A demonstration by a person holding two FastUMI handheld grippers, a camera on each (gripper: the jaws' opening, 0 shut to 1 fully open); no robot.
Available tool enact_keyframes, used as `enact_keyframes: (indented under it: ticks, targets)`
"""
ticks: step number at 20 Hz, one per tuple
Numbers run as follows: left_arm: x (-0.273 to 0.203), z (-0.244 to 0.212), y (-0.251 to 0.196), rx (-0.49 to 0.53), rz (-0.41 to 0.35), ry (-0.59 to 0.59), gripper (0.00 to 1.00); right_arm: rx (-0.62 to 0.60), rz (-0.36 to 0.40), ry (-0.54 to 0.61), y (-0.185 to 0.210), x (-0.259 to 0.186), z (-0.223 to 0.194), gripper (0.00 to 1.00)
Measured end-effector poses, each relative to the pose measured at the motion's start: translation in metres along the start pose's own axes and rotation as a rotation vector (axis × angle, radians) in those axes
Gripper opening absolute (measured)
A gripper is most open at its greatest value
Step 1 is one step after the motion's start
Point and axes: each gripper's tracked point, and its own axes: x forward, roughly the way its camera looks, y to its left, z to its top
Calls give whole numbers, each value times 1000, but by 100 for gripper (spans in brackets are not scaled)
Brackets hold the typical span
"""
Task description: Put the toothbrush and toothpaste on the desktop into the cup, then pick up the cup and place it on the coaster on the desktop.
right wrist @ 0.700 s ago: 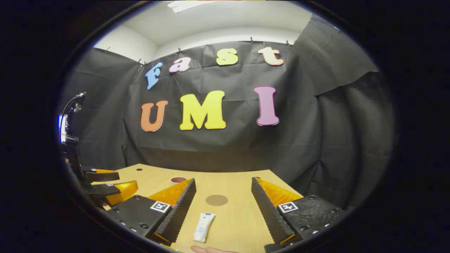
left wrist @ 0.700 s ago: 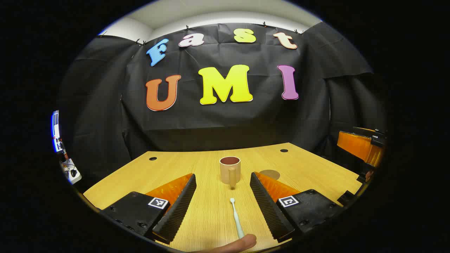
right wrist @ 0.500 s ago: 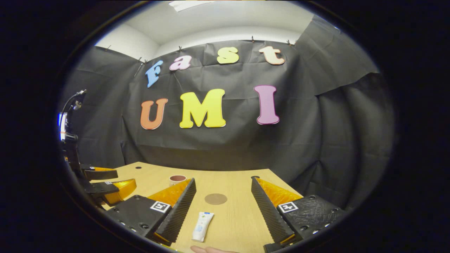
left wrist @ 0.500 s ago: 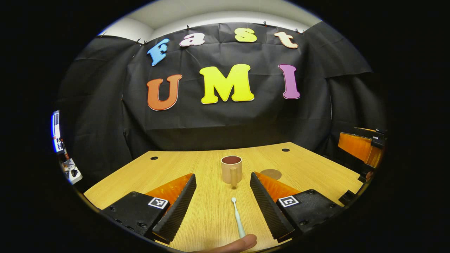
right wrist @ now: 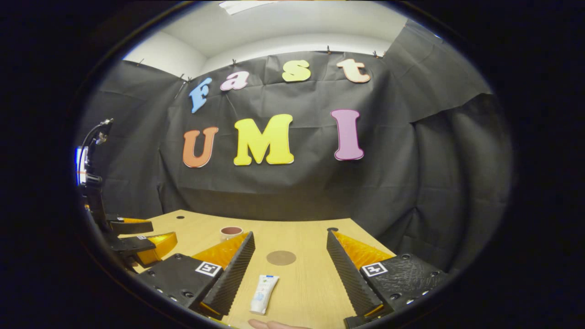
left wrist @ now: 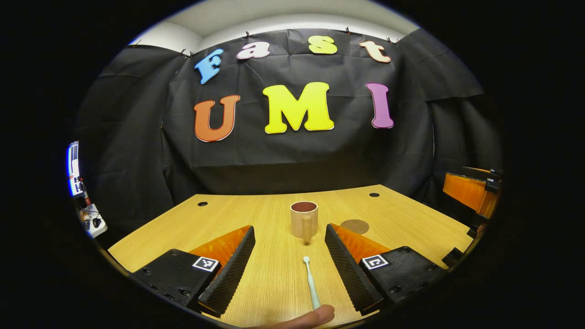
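A tan cup (left wrist: 303,219) with a dark inside and a handle facing me stands upright mid-desk; its rim (right wrist: 231,232) peeks over a finger in the right gripper view. A pale toothbrush (left wrist: 310,283) lies on the wood between the fingers of my open left gripper (left wrist: 289,235), head toward the cup. A white toothpaste tube (right wrist: 264,294) lies flat between the fingers of my open right gripper (right wrist: 289,240). The round brown coaster (left wrist: 354,225) lies right of the cup and ahead of the tube (right wrist: 281,257).
The wooden desk (left wrist: 228,214) has cable holes (left wrist: 202,204) near its far edge, with the black cloth wall behind. The right gripper (left wrist: 470,194) shows at the far right of the left gripper view, the left gripper (right wrist: 132,237) at the far left of the right gripper view. A fingertip (left wrist: 311,317) shows low.
Both views have shifted slightly: the cup and toothbrush drifted a little right in the left gripper view. Both grippers stay open and nothing on the desk has moved.
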Motion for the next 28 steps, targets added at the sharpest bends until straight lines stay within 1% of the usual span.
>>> enact_keyframes:
  ticks: [1, 3, 5, 6, 7, 8, 9, 11, 13, 15, 16, 17, 18, 19, 20, 21, 23, 24, 25, 26, 27, 28]
  targets:
    - [3, -5, 1, -1, 6, 12, 98, 0, 1, 4, 0, 0, -3, 95]
    - [11, -19, 5, 11, 34, 42, 98, 1, 2, 12, 0, 1, -6, 95]
    - [20, -40, 3, 8, 43, 93, 98, 14, 7, 34, 1, 4, -13, 95]
    - [24, -52, 0, -16, 39, 124, 98, 25, 9, 43, 0, 5, -15, 95]
    - [29, -66, -9, -59, 11, 169, 98, 33, 9, 53, 0, 6, -19, 95]
    - [32, -85, -20, -96, -17, 238, 98, 38, 10, 63, 0, 8, -23, 95]
    - [32, -99, -26, -112, -27, 293, 98, 41, 11, 74, 0, 8, -28, 95]
    - [30, -119, -28, -114, -25, 376, 98, 34, 11, 100, 1, 12, -39, 95]
    - [30, -129, -27, -106, -19, 415, 98, 30, 14, 120, 0, 13, -47, 95]
    - [27, -142, -26, -91, -18, 472, 96, 29, 18, 140, 2, 15, -56, 95]
    - [25, -146, -25, -88, -28, 493, 95, 28, 20, 146, 3, 16, -57, 97]
    - [24, -149, -23, -92, -27, 515, 89, 26, 21, 151, 3, 16, -59, 95]
    - [22, -151, -23, -104, -32, 538, 85, 24, 23, 154, 3, 16, -60, 95]
    - [25, -153, -23, -90, -24, 525, 79, 22, 24, 155, 4, 16, -61, 95]
    - [27, -155, -25, -81, -30, 521, 79, 19, 23, 155, 4, 16, -60, 95]
    - [26, -157, -28, -83, -38, 533, 72, 17, 23, 156, 4, 16, -62, 95]
    - [27, -159, -24, -58, -29, 528, 68, 15, 23, 161, 5, 18, -64, 95]
    - [28, -157, -22, -51, -27, 521, 71, 14, 24, 166, 6, 18, -65, 95]
    - [28, -157, -19, -47, -19, 519, 54, 12, 25, 173, 8, 19, -68, 95]
    - [29, -157, -16, -48, -10, 515, 48, 11, 25, 181, 9, 20, -69, 95]
    - [29, -157, -13, -45, -4, 516, 31, 10, 25, 188, 10, 20, -71, 95]
    - [28, -157, -10, -45, -2, 514, 27, 6, 25, 193, 11, 21, -71, 95]
